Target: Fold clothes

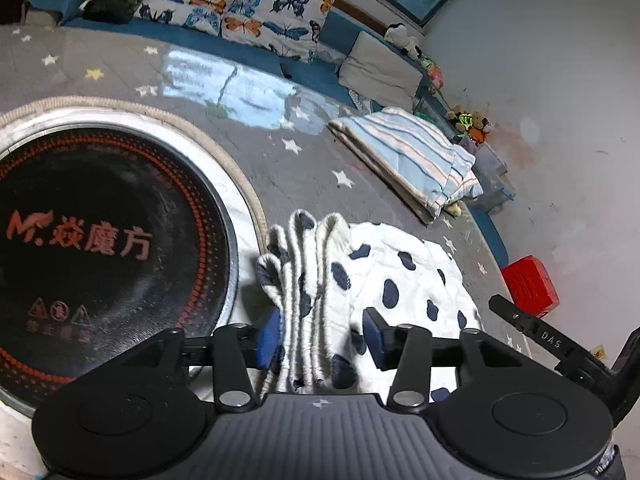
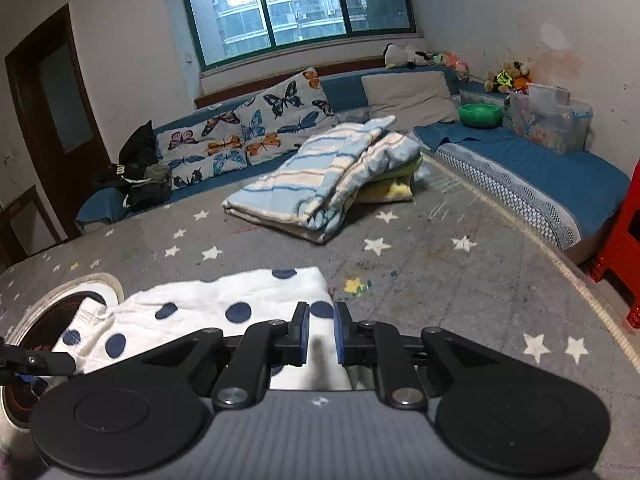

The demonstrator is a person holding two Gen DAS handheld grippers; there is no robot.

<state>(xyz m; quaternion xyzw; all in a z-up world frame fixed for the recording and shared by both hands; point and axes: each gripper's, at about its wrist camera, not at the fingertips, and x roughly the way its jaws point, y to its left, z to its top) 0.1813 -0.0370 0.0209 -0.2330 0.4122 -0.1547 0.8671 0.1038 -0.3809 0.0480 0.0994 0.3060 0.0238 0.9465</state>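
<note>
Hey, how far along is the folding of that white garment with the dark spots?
Partly done. The spotted garment already lies doubled into a rough rectangle on the grey star cover. In hand: the left tool straddles its bunched ribbed edge, open, while the right tool hovers open over the near corner. Left: flattening that bunched end and a final fold.

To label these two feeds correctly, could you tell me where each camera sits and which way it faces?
Left wrist: on the left gripper, looking down at the spotted garment bunched between its open fingers, beside the round hotplate.
Right wrist: on the right gripper, facing the window, fingers over the garment's edge, slightly apart.
Shared: garment, hotplate, striped blanket, starry mat.
</note>
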